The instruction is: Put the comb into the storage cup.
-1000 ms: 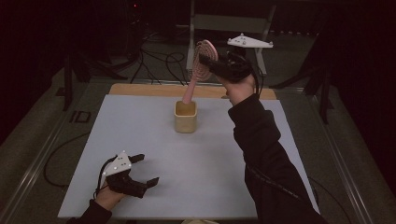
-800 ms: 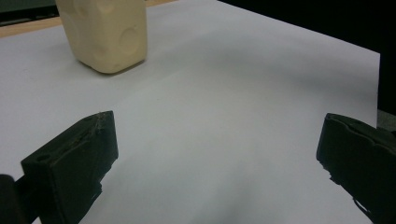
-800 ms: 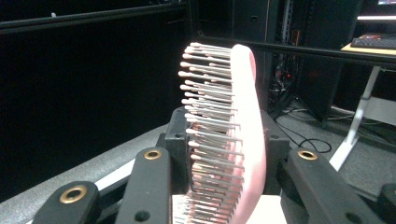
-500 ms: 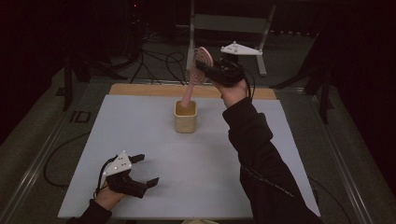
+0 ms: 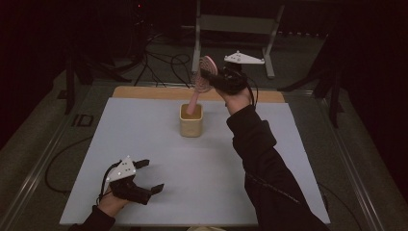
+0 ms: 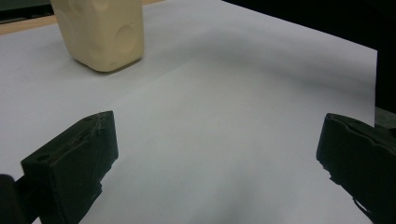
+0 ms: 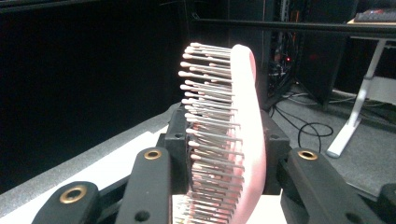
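Observation:
A pink hairbrush [image 5: 201, 79] stands tilted with its handle down inside a cream cup [image 5: 191, 121] near the table's far middle. My right gripper [image 5: 211, 77] is shut on the brush head, its jaws clamping the bristled pad [image 7: 224, 140] from both sides. My left gripper [image 5: 151, 175] rests low at the table's near left, open, with nothing between its black jaws. In the left gripper view the cream cup [image 6: 100, 32] stands ahead at the upper left.
A white sheet [image 5: 159, 159] covers the table, with a wooden strip [image 5: 144, 92] along the far edge. Behind the table are a metal stand [image 5: 235, 24] and cables [image 5: 159, 62] on the floor. A person's dark sleeve [image 5: 262, 163] crosses the right half.
The right gripper has carried the brush head left and lower, sinking the handle deeper into the cup. The left gripper has stayed put.

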`<state>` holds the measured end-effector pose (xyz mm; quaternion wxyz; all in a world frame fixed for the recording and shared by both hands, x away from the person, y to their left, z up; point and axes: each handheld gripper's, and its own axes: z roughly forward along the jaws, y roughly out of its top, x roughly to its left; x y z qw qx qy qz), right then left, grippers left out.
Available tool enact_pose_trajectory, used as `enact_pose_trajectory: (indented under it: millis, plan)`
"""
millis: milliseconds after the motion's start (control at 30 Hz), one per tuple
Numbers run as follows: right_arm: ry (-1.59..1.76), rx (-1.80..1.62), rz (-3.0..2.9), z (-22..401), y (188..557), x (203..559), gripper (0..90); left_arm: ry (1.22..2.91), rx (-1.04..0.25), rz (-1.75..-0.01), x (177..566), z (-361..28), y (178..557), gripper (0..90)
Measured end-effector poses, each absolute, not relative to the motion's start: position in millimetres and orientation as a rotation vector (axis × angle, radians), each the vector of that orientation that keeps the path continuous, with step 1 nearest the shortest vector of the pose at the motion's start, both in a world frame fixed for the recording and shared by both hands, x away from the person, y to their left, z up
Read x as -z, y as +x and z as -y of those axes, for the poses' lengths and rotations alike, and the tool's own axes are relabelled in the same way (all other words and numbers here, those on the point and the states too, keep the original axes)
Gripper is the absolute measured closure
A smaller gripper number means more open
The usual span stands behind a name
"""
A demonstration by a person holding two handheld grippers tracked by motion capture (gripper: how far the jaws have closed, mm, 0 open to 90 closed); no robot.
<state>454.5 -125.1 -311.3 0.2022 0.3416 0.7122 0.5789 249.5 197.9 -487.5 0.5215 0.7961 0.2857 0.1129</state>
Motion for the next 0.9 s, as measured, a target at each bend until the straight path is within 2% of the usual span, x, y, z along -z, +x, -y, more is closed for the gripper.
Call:
enact_pose_trajectory:
  millis: [900]
  plan:
    - [1.042,-1.595,-2.011,126.2,460.8,357.8,65.2,1.914,-0.261,-0.678,488.7,-197.1,249.7,0.0]
